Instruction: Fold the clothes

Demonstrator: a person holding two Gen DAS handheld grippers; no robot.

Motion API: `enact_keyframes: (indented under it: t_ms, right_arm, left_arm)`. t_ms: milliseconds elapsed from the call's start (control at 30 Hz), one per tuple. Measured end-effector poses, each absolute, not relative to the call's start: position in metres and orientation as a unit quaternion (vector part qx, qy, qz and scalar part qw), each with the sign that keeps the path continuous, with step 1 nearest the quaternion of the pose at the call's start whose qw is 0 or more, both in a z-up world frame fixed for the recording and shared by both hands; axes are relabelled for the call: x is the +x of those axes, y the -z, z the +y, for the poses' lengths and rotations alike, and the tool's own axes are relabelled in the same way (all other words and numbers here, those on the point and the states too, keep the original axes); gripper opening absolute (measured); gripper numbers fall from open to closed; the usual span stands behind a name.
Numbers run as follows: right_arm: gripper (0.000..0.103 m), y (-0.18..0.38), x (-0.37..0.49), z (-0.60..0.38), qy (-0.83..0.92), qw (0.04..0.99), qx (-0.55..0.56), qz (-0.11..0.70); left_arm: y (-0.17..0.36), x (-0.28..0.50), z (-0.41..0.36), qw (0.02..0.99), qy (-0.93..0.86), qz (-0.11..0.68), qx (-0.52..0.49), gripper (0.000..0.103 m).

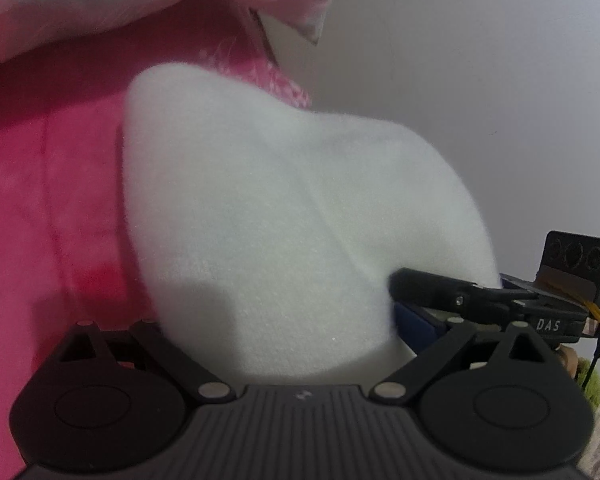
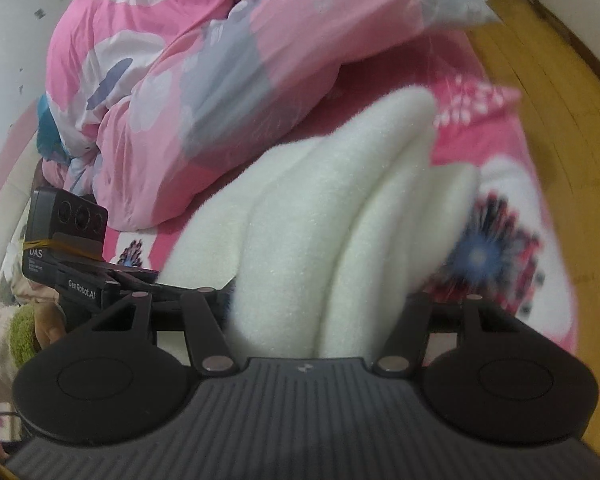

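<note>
A white fleece garment (image 1: 284,216) fills the middle of the left wrist view and drapes over my left gripper (image 1: 300,344), whose fingertips are hidden under the cloth. In the right wrist view the same white garment (image 2: 340,216) hangs in thick folds over my right gripper (image 2: 316,320); its fingertips are also hidden. Both grippers appear shut on the garment's edge and hold it up above the pink bed sheet (image 2: 500,168). My right gripper shows at the right of the left wrist view (image 1: 480,300), its finger pressed into the cloth. My left gripper shows at the left of the right wrist view (image 2: 112,276).
A pink patterned duvet (image 2: 188,80) is bunched on the bed behind the garment. A wooden floor (image 2: 560,80) runs along the bed's right side. A white wall (image 1: 480,100) stands beyond the bed. The person's hand in a fuzzy sleeve (image 2: 16,328) holds the left gripper.
</note>
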State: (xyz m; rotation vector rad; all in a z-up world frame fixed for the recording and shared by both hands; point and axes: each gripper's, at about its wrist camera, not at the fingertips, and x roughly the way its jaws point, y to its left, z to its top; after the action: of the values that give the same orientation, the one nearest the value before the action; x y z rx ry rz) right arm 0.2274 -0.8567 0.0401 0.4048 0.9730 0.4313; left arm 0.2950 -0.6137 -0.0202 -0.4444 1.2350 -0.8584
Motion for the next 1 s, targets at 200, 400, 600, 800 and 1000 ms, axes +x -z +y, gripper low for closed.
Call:
enact_keyframes:
  t_ms: [200,400,600,800,1000]
  right_arm:
    - [0.059,0.005,0.256,-0.888,-0.197,0.827,0.196,0.488]
    - [0.06,0.024,0.255,-0.898,-0.202,0.817,0.194,0.504]
    - [0.081,0.041,0.259,-0.909,-0.181,0.799,0.233,0.524]
    - [0.093,0.047,0.252,-0.927,-0.15,0.782,0.269,0.541]
    - [0.094,0.018,0.196,-0.956,-0.043,0.815,0.315,0.484]
  left_arm:
    - [0.058,0.298,-0.642,0.714,0.361,0.568,-0.194,0.097]
    - [0.065,0.286,-0.651,0.718,0.363,0.567,-0.176,0.097]
    - [0.076,0.292,-0.651,0.702,0.361,0.586,-0.186,0.097]
    - [0.063,0.298,-0.644,0.686,0.377,0.601,-0.161,0.097]
    - [0.035,0.289,-0.607,0.717,0.352,0.586,-0.138,0.097]
